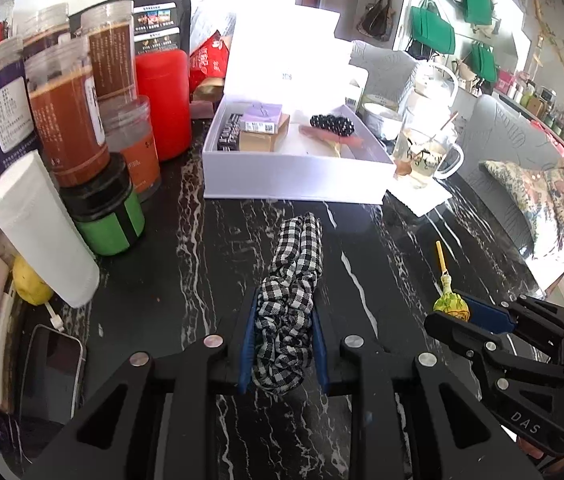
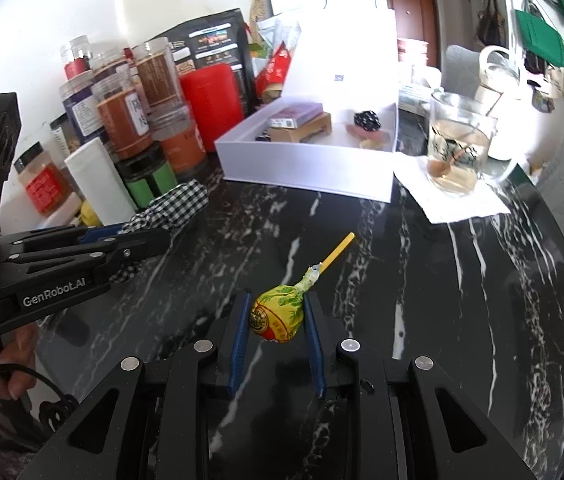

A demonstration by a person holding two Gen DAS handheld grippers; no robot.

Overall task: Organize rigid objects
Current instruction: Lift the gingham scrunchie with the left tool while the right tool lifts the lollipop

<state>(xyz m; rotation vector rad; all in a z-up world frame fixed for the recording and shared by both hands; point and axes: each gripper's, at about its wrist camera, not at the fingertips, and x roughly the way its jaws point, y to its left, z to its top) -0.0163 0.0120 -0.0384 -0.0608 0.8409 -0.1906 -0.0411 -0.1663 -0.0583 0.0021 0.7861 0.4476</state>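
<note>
A black-and-white checked scrunchie, a yellow-and-green wrapped lollipop, a white box, black white-veined table.

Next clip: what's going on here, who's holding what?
A person is tidying small items on a black marble table with a handheld claw in each hand. The left claw is shut on a checked scrunchie; the right claw grips a lollipop by its wrapped head. The open white box, already holding a few items, sits just ahead.
</note>
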